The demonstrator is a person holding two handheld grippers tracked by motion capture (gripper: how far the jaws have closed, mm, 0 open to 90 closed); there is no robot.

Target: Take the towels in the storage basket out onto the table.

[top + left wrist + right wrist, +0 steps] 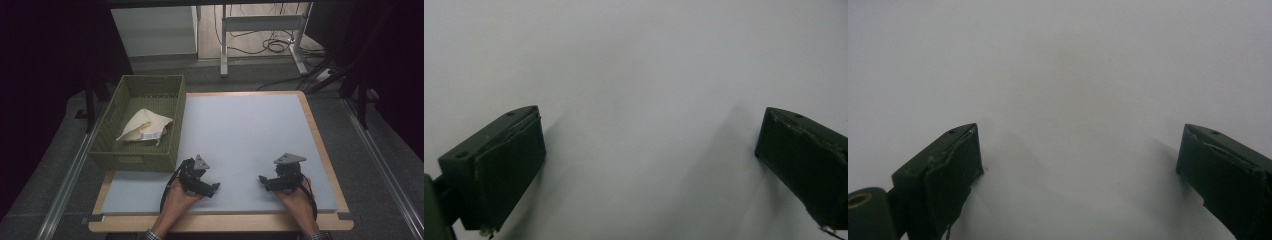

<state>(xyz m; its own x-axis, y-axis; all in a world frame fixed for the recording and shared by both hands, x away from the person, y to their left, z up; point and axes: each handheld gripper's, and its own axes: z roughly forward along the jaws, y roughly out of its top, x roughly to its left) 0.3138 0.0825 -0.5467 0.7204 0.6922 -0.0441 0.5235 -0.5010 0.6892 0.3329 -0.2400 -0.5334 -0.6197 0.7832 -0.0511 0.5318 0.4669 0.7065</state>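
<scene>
A person's hands hold two black grippers low over a pale grey mat (245,130) near the table's front edge. My left gripper (200,181) sits front left, just below the basket's near corner; its jaws stand wide apart with nothing between them (649,165). My right gripper (276,179) sits front right, open too, and bare mat lies between its jaws (1078,180). A cream folded cloth (145,127) with a small label lies inside an olive woven basket (125,155) at the table's left.
The wooden table rim (320,145) frames the mat. Beyond the far edge stand a white cabinet (152,30) and a metal desk frame (262,25) with cables on the floor. Dark curtains close off both sides.
</scene>
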